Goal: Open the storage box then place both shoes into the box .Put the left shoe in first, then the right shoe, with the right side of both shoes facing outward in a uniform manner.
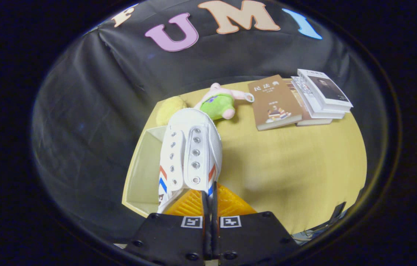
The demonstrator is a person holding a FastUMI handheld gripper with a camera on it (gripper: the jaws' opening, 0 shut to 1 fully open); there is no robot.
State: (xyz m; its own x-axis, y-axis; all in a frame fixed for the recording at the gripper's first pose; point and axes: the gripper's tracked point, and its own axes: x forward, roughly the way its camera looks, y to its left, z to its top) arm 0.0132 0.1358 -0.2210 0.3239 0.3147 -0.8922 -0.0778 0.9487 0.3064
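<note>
1. My tongs (210, 192) point forward and down over the worktop (297, 166), fingers pressed nearly together, pinching the heel edge of a white shoe (190, 151).
2. The shoe hangs off the fingertips, toe pointing away from me, eyelets up, red and blue stripes on its sides.
3. The storage box (144, 173) sits open just left of the shoe, its pale interior showing.
4. Beyond the shoe's toe lie a plush toy (219, 103) and a yellow ball (169, 109); books (275, 101) are stacked farther right.
</note>
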